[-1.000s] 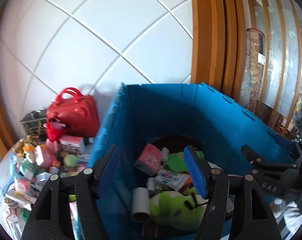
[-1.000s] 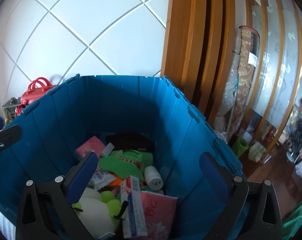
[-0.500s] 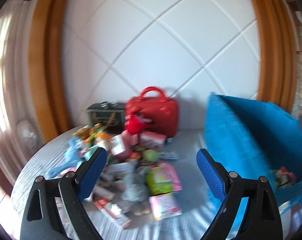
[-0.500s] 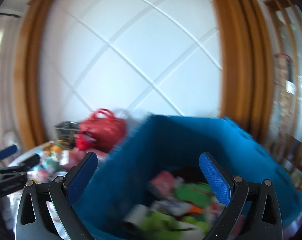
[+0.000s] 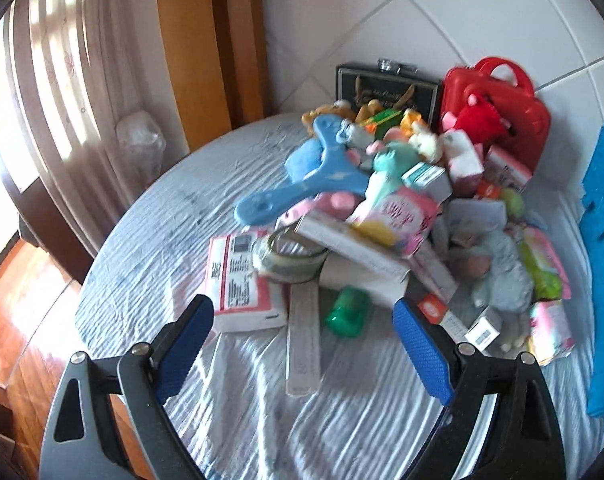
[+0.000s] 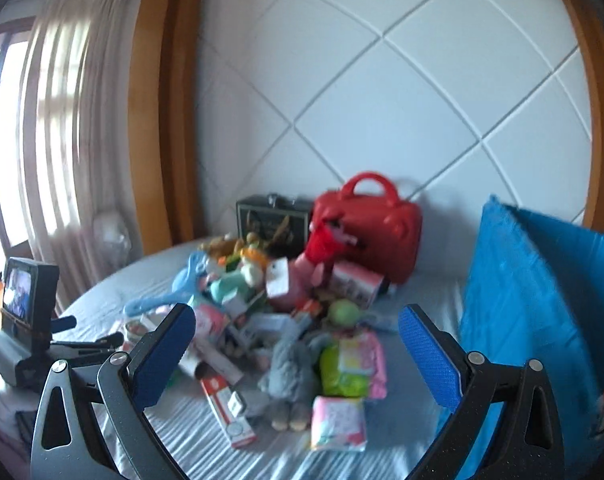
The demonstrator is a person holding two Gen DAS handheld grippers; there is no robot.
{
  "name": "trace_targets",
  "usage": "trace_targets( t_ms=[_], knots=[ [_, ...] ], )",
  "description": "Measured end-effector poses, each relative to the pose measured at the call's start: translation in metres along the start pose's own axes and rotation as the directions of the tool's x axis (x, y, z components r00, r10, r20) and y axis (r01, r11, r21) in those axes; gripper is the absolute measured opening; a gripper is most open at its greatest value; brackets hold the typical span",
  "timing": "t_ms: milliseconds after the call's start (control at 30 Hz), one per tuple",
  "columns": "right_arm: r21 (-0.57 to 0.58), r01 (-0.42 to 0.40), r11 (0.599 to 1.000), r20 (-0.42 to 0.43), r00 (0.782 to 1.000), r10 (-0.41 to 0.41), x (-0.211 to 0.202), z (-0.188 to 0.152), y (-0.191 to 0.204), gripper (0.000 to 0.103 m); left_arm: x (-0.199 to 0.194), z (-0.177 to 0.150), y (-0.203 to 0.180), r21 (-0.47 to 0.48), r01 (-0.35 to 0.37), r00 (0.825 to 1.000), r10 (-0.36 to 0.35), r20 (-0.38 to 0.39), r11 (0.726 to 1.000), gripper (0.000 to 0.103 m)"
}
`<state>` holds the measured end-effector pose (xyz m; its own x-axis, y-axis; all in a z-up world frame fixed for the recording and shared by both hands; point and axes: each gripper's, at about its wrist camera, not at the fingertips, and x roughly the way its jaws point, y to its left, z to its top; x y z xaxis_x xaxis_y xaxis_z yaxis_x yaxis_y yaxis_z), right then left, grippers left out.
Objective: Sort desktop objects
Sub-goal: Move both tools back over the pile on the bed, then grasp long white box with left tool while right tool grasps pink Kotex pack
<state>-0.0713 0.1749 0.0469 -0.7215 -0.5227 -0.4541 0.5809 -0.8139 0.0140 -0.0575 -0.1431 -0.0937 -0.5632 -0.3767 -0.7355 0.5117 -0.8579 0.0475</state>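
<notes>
A heap of toys, boxes and packets lies on the round table [image 5: 150, 240] with its pale blue cloth. My left gripper [image 5: 302, 354] is open and empty, just above a white ruler [image 5: 302, 344], a green bottle [image 5: 348, 312] and a pink-white box [image 5: 238, 280]. My right gripper [image 6: 296, 354] is open and empty, above a grey plush [image 6: 292, 372], a green-pink packet [image 6: 350, 360] and a red-white box [image 6: 226, 404]. The blue bin [image 6: 534, 312] stands at the right; its edge also shows in the left wrist view [image 5: 602, 240].
A red toy case [image 6: 374, 220] and a dark box [image 6: 274, 220] stand against the white wall at the back. A blue plastic hanger [image 5: 314, 184] lies on top of the heap. The left gripper's body [image 6: 22, 332] shows at the table's left edge.
Both grippers have swung left from over the blue bin to the heap on the table. Both stay open and empty.
</notes>
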Motion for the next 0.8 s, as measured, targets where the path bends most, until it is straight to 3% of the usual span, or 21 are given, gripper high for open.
trace_targets(
  t_ms=[100, 267, 367, 500, 733, 800],
  knots=[
    [0.041, 0.025, 0.999, -0.142, 0.990, -0.019, 0.044, -0.031, -0.003, 0.103, 0.039, -0.016, 0.013, 0.004, 0.002, 0.994, -0.002, -0.108, 1.000, 0.092],
    [0.075, 0.111, 0.991, -0.334, 0.939, -0.080, 0.104, -0.083, -0.031, 0.103, 0.093, -0.030, 0.015, -0.011, 0.051, 0.973, -0.053, -0.226, 0.999, 0.082],
    [0.082, 0.158, 0.984, -0.412, 0.904, -0.110, 0.130, -0.104, -0.050, 0.103, 0.110, -0.033, 0.005, 0.014, 0.056, 0.967, -0.051, -0.248, 0.998, 0.076],
    [0.106, 0.208, 0.972, -0.507, 0.853, -0.127, 0.155, -0.121, -0.075, 0.103, 0.136, -0.037, -0.004, 0.020, 0.035, 0.956, -0.028, -0.292, 0.999, 0.056],
    [0.155, 0.206, 0.966, -0.598, 0.798, -0.074, 0.182, -0.141, -0.091, 0.103, 0.143, -0.038, -0.010, 0.009, 0.053, 0.957, -0.048, -0.286, 0.999, 0.053],
    [0.157, 0.191, 0.969, -0.616, 0.786, -0.055, 0.187, -0.146, -0.089, 0.103, 0.140, -0.040, -0.010, -0.002, 0.098, 0.954, -0.094, -0.286, 0.995, 0.035]
  ],
)
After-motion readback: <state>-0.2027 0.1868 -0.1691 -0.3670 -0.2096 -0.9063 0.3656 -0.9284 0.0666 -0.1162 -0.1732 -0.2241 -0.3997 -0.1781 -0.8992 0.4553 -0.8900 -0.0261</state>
